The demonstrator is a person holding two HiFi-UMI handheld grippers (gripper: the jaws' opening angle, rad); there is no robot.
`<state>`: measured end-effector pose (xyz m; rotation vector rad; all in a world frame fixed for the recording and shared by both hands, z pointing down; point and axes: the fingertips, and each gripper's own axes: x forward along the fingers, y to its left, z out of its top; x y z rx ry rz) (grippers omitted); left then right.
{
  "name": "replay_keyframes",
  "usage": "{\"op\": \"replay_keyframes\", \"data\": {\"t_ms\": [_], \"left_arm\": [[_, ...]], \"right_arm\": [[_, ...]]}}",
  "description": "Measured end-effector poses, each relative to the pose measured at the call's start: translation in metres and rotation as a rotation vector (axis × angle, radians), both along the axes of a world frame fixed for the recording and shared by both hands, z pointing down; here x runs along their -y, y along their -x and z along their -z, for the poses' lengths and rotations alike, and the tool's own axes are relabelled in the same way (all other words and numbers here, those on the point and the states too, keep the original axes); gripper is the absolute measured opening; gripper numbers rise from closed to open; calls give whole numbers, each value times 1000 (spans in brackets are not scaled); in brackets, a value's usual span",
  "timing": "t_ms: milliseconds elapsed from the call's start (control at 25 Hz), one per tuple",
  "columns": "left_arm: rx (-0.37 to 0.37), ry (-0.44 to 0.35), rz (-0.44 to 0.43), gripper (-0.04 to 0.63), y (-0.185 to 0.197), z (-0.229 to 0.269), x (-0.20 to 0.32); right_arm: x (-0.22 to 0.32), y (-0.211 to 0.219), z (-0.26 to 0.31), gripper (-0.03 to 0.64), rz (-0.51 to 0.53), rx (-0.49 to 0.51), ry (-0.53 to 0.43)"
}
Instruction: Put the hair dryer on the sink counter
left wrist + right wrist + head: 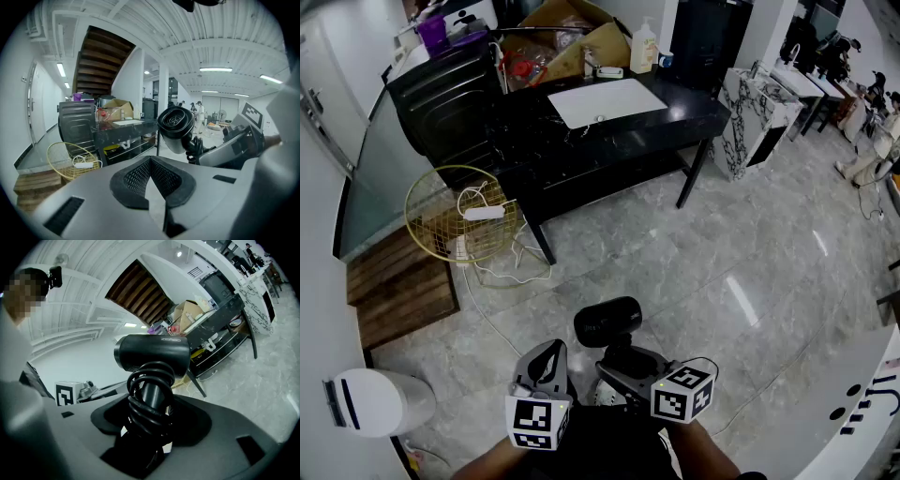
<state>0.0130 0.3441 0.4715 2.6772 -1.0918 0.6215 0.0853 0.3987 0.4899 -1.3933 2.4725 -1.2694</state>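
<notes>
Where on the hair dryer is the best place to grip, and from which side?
Take the hair dryer by its handle, coming from the butt end, as the right claw does now. The handle is a narrow post with the cord coiled round it, which fits between the jaws; the barrel above looks too broad.

showroom hall: marble floor (769, 272), sink counter (675, 117)

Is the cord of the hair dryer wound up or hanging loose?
Wound up: the right gripper view shows the black cord coiled around the handle of the hair dryer, which the right gripper holds.
</notes>
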Motion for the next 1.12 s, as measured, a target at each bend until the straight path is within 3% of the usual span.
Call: {"op": "replay_keyframes", "data": {"t_ms": [680, 1120], "left_arm": [[-18, 0, 2, 8, 12, 2, 23], [-44, -35, -14, 8, 37, 12, 91]], "right_arm": [[24, 8, 6, 272, -33, 5, -10], [92, 27, 21, 272, -71, -31, -32]]}}
